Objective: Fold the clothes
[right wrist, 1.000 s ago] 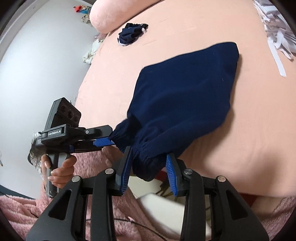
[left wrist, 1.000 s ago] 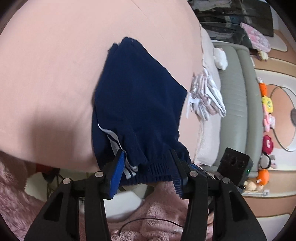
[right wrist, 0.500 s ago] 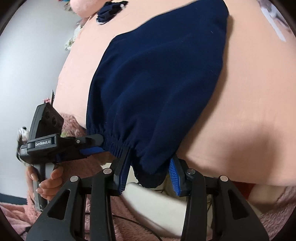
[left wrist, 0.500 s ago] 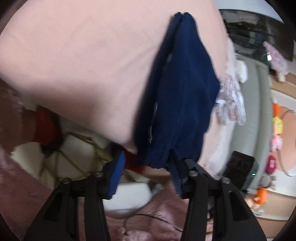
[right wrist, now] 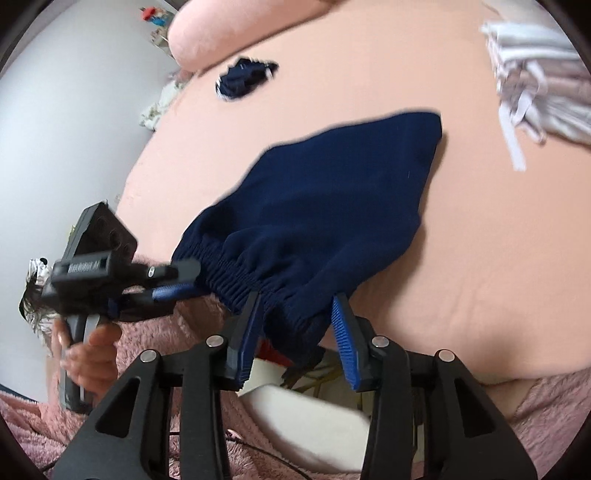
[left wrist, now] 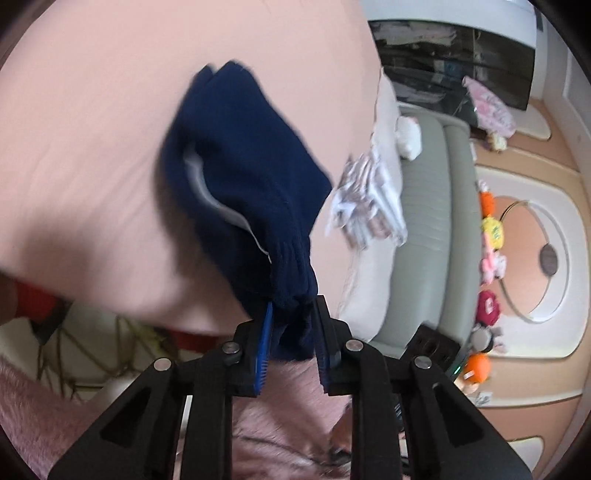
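Navy shorts (left wrist: 251,177) with a white side stripe lie on the pink bed sheet (left wrist: 92,129), their elastic waistband hanging off the near edge. My left gripper (left wrist: 293,321) has its jaws closing, and its blue pads squeeze a bunched corner of that waistband. In the right wrist view the shorts (right wrist: 332,192) spread away toward the far right. My right gripper (right wrist: 295,314) holds the other part of the waistband between its pads, with cloth hanging below them. The left gripper (right wrist: 173,288) shows there at the left, carried by a person's hand (right wrist: 92,350).
A striped folded pile (right wrist: 535,85) lies at the bed's far right; it is also the striped pile (left wrist: 369,206) in the left view. A small navy garment (right wrist: 245,79) sits near the pink pillow (right wrist: 229,29). A grey padded bench (left wrist: 428,229) and plush toys (left wrist: 491,229) lie beyond the bed.
The left jaws have narrowed from wide apart onto the waistband, which is now bunched between them. The right gripper kept its hold and lifted a little; the shorts shifted on the sheet.
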Tool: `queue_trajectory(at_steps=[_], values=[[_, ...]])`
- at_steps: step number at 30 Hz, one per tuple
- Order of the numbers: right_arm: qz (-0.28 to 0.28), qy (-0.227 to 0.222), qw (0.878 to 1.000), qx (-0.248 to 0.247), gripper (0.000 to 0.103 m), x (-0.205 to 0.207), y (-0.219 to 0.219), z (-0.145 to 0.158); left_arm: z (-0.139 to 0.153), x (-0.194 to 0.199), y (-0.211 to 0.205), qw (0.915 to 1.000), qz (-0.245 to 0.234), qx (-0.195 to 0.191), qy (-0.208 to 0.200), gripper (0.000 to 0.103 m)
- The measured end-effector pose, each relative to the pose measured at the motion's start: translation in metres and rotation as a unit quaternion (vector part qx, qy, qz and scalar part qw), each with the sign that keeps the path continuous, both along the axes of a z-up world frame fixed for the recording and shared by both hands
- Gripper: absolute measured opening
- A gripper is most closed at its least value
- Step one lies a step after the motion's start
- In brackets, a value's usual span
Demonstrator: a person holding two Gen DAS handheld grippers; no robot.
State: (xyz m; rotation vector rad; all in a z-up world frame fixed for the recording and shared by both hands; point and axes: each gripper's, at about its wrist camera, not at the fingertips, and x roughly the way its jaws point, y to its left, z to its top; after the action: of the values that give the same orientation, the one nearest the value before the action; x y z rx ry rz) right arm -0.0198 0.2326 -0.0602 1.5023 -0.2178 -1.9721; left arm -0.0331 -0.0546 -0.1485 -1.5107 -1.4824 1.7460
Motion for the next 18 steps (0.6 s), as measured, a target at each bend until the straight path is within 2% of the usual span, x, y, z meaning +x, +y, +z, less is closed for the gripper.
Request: queue_trajectory(at_steps=[2,3,4,8,11,14,15,16,18], values=[[-0.011,0.015,1.000,0.011,0.042,0.001,0.003,0.006,-0.001,-0.015,0.000,0.9999,0.011,0.005,0.002,0.020],[-0.014,0.025,0.999,0.022,0.043,0.002,0.006,0.010,-0.002,-0.024,0.001,0.9998,0.017,0.005,0.002,0.015],[-0.017,0.036,0.999,0.034,0.046,0.004,0.009,0.014,-0.004,-0.030,0.001,0.9997,0.022,0.009,0.000,0.015],[0.013,0.148,0.985,0.085,0.056,0.015,0.017,0.032,-0.007,-0.052,0.005,0.9993,0.029,0.023,-0.001,0.015],[0.055,0.191,0.974,0.113,0.059,0.012,-0.009,0.019,-0.009,-0.074,0.011,0.9999,0.015,0.001,0.000,0.015],[0.072,0.213,0.964,0.145,0.059,-0.009,-0.031,-0.006,-0.012,-0.098,0.005,0.9988,-0.006,-0.048,0.005,0.022],[0.070,0.210,0.964,0.149,0.059,-0.016,-0.032,-0.012,-0.003,-0.100,0.000,0.9959,-0.010,-0.085,0.031,0.035],[0.066,0.206,0.964,0.153,0.059,-0.024,-0.031,-0.016,0.007,-0.103,-0.005,0.9909,-0.013,-0.122,0.056,0.048],[0.059,0.197,0.966,0.159,0.059,-0.039,-0.029,-0.026,0.024,-0.105,-0.012,0.9744,-0.028,-0.197,0.105,0.053]])
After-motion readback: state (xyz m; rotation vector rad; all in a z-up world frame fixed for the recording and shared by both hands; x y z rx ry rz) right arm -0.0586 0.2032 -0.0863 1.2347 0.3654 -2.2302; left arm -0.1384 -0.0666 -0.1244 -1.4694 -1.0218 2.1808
